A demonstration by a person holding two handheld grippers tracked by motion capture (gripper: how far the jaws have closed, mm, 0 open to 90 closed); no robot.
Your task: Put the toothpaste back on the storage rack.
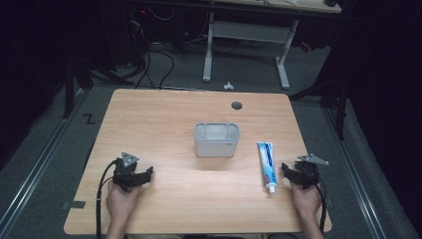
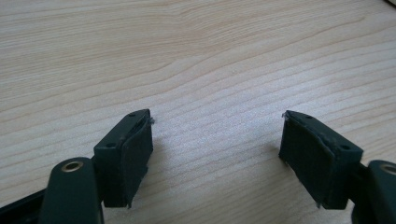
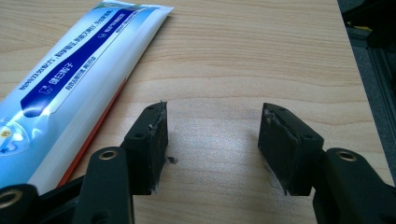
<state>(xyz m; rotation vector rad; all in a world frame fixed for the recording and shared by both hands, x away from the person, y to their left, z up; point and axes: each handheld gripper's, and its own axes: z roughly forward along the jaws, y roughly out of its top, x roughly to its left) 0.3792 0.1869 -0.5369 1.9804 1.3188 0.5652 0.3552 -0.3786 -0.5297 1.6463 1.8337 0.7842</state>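
Black jaws on our right hand-held gripper (image 3: 212, 140) are standing wide apart with nothing between them. We are resting it on the wooden surface (image 1: 164, 119), just beside the toothpaste tube (image 1: 266, 164), which is lying flat near the right edge. Our left hand-held gripper (image 2: 215, 154) is open too, over bare wood, well apart from the tube. We are thinking the tube is light, soft and a bit slippery, so taking it across the middle looks best. A grey bin (image 1: 216, 139) is sitting in the middle.

The blue-and-white toothpaste tube (image 3: 70, 88) runs off the right gripper view's left edge. Its small print's unreadable, tbh.
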